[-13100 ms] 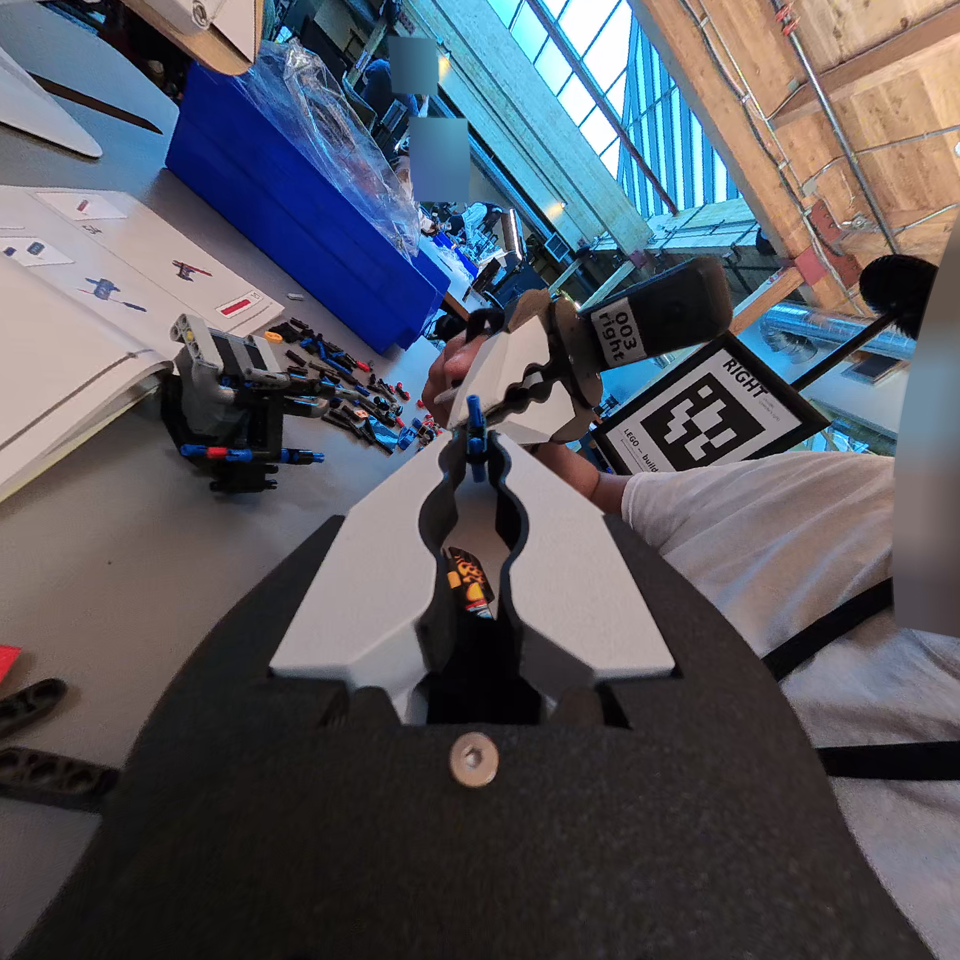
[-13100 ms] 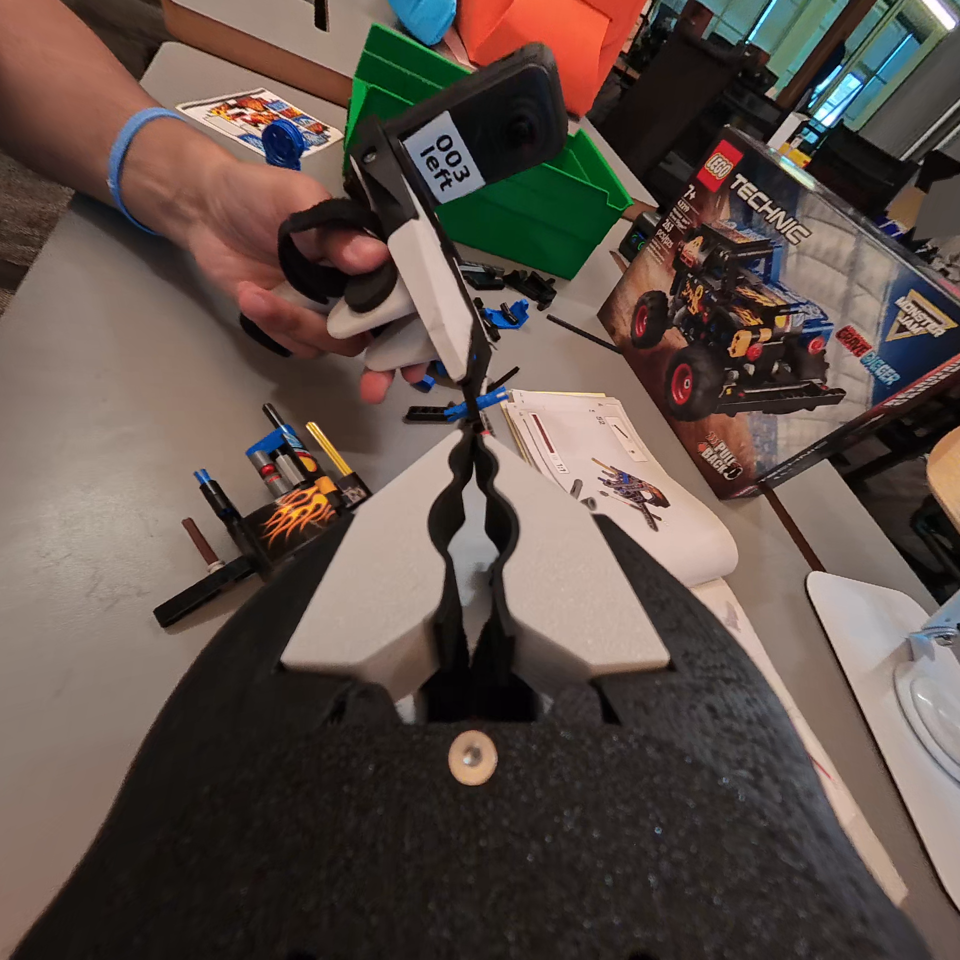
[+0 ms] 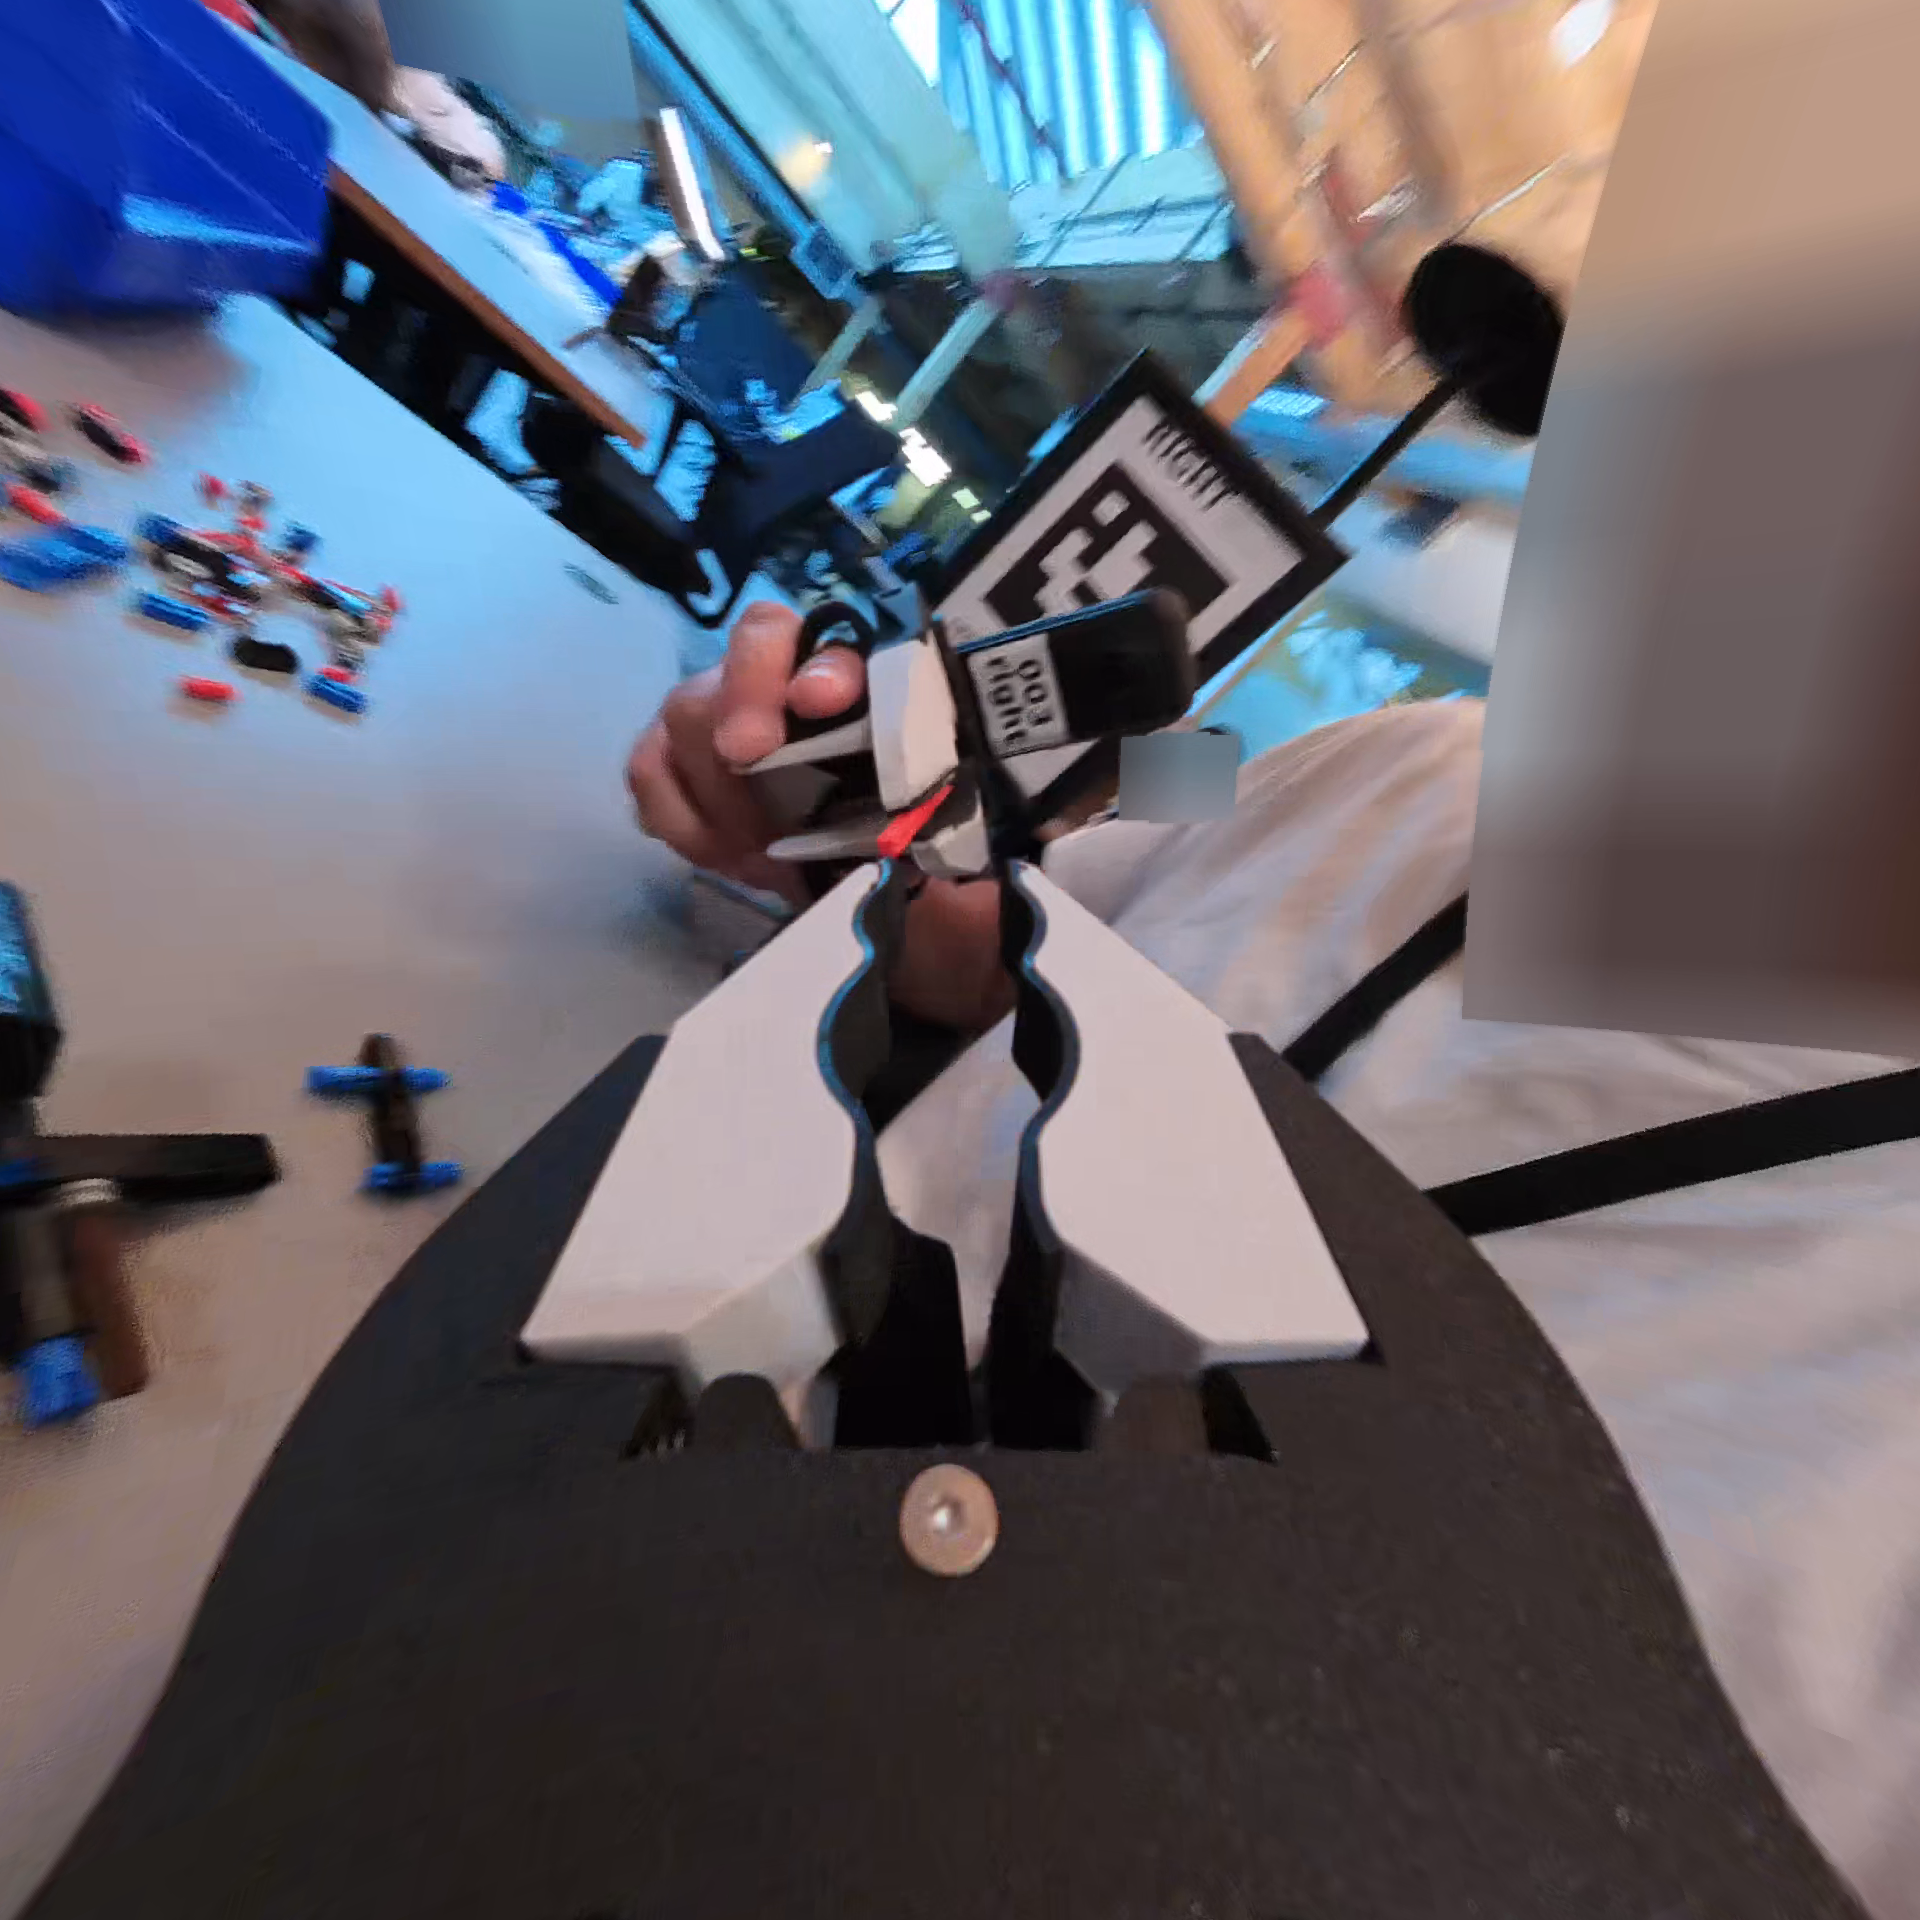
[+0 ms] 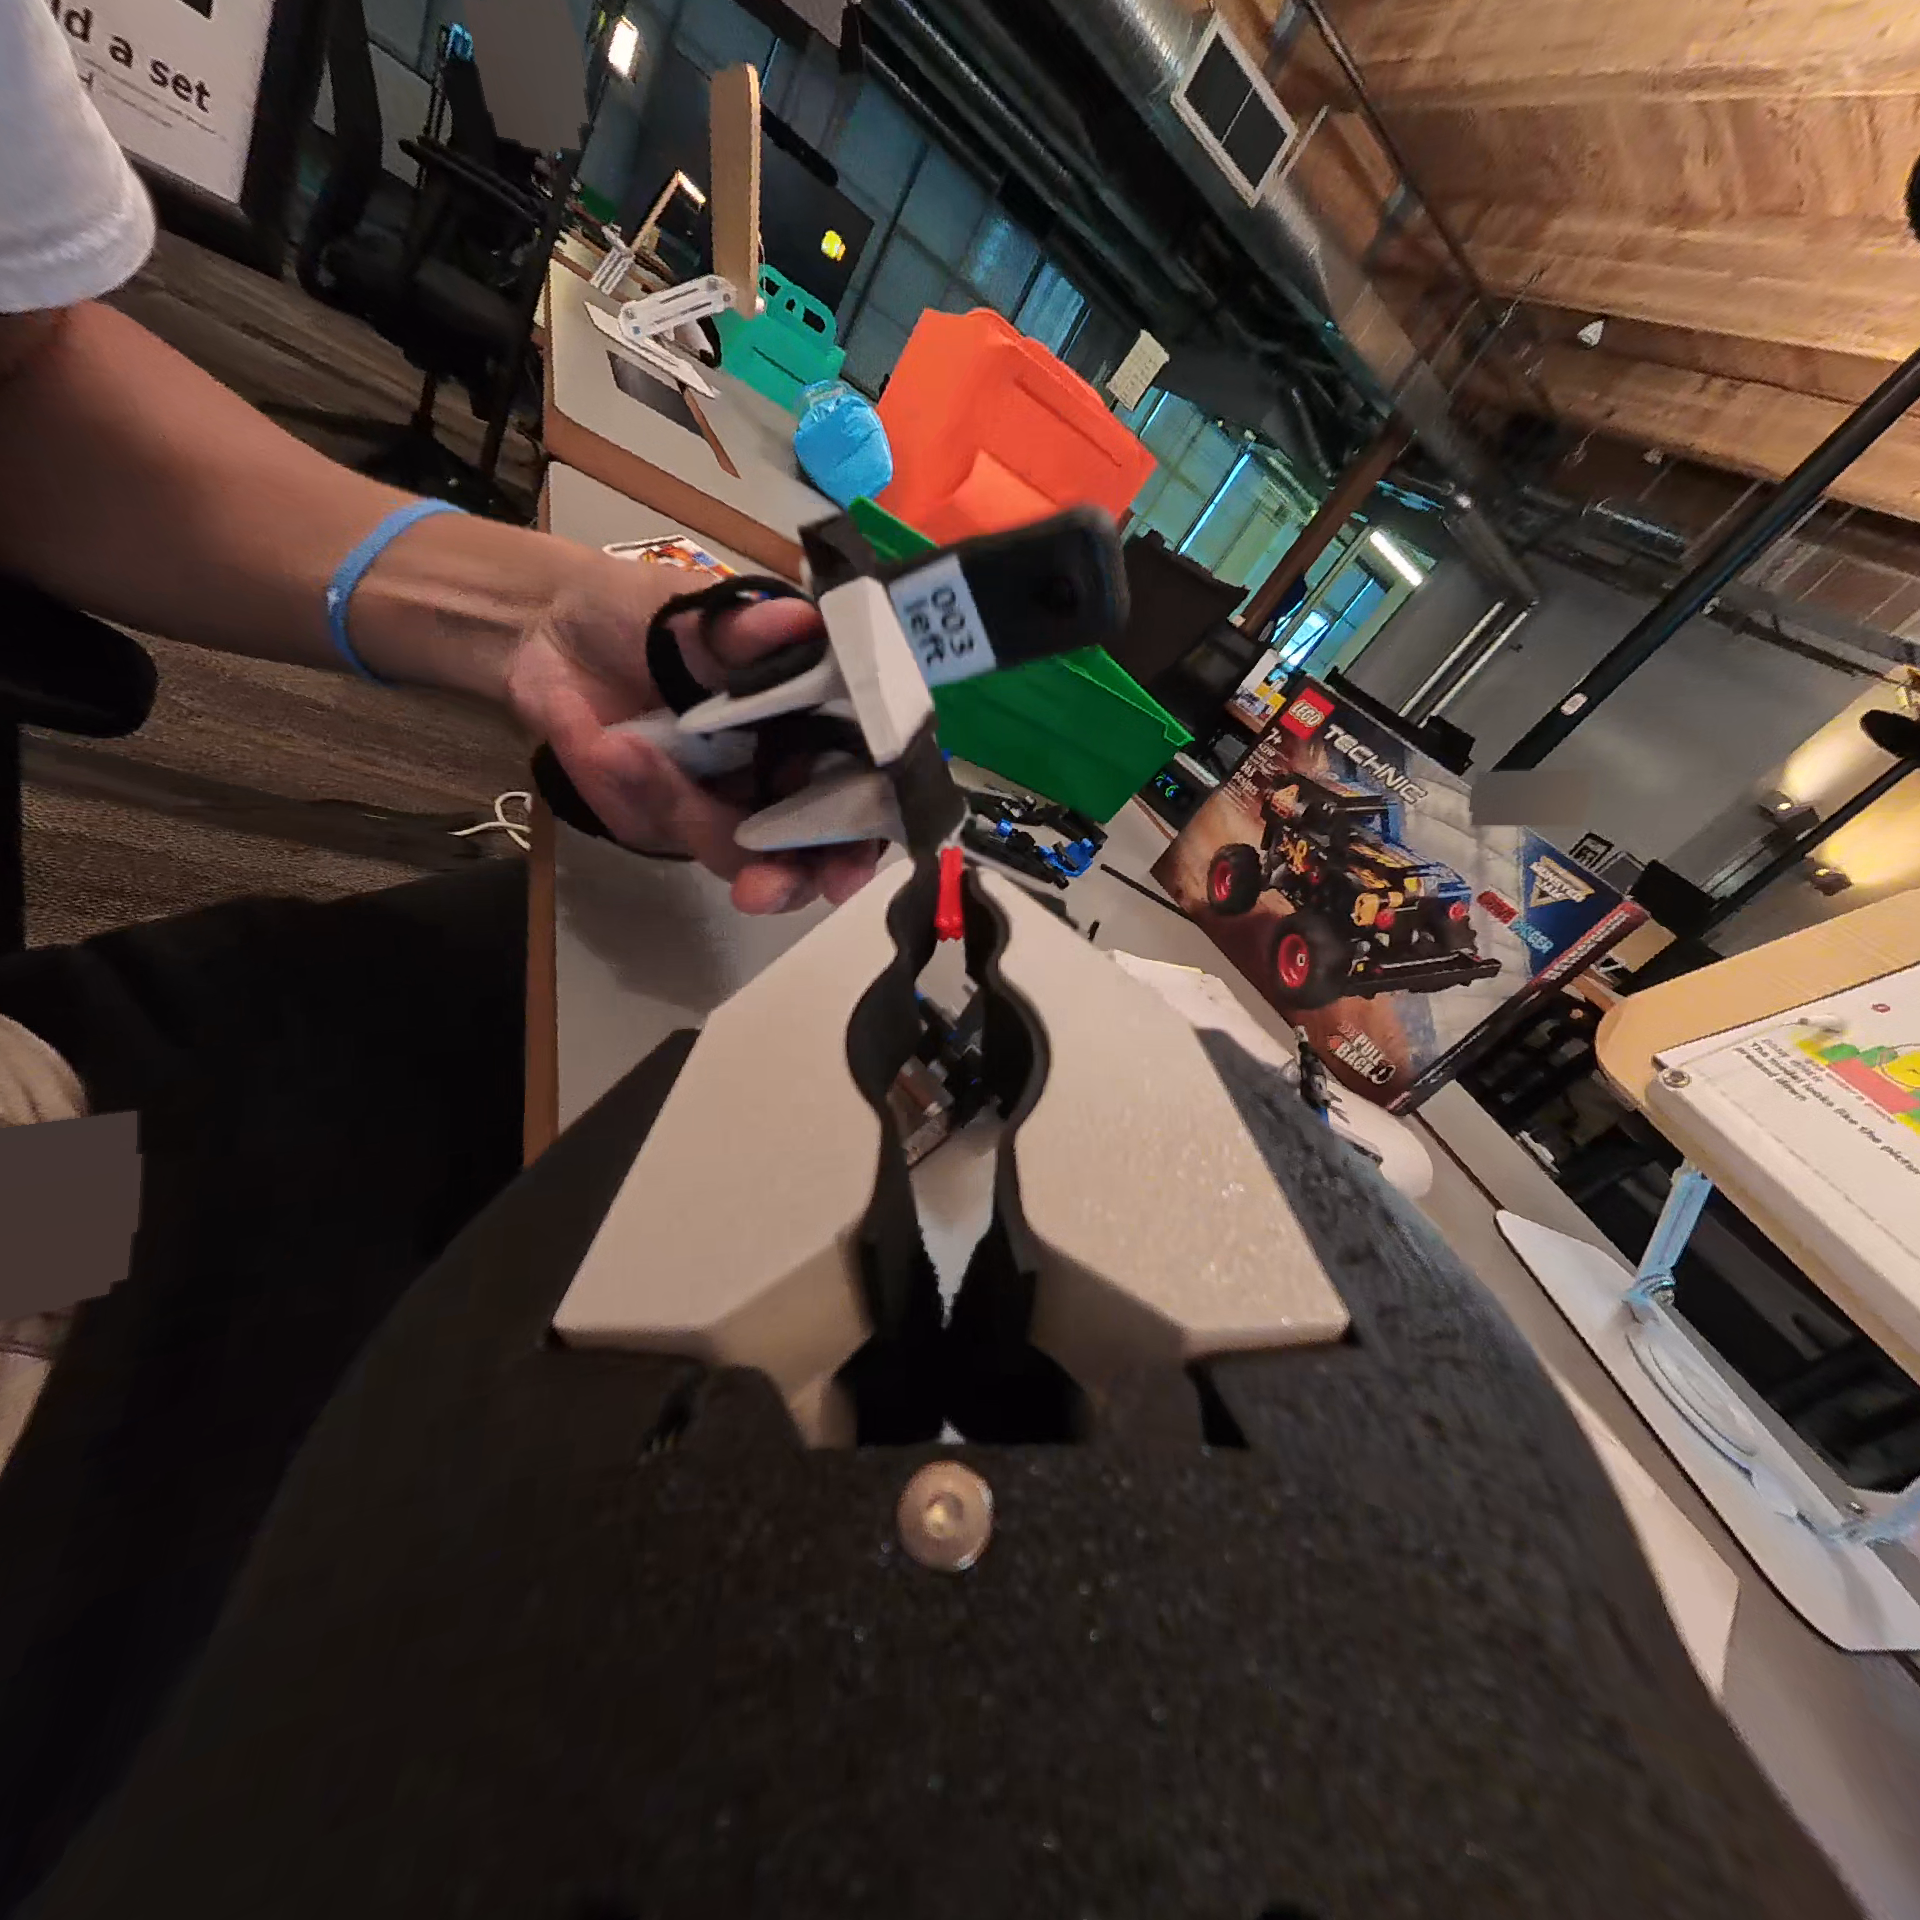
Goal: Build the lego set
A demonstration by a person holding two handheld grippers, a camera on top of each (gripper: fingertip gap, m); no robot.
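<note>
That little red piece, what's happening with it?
A person is building a toy truck set, holding a two-finger gripper in each hand. The right gripper is pinching the small red plastic pin at its tips, up above the grey table. The left gripper is open and empty, right beside the pin. Loose red, blue and black pieces lie on the table.

L wrist cam faces R claw (image 3: 940,831) close | R cam faces L claw (image 4: 940,831)
</note>
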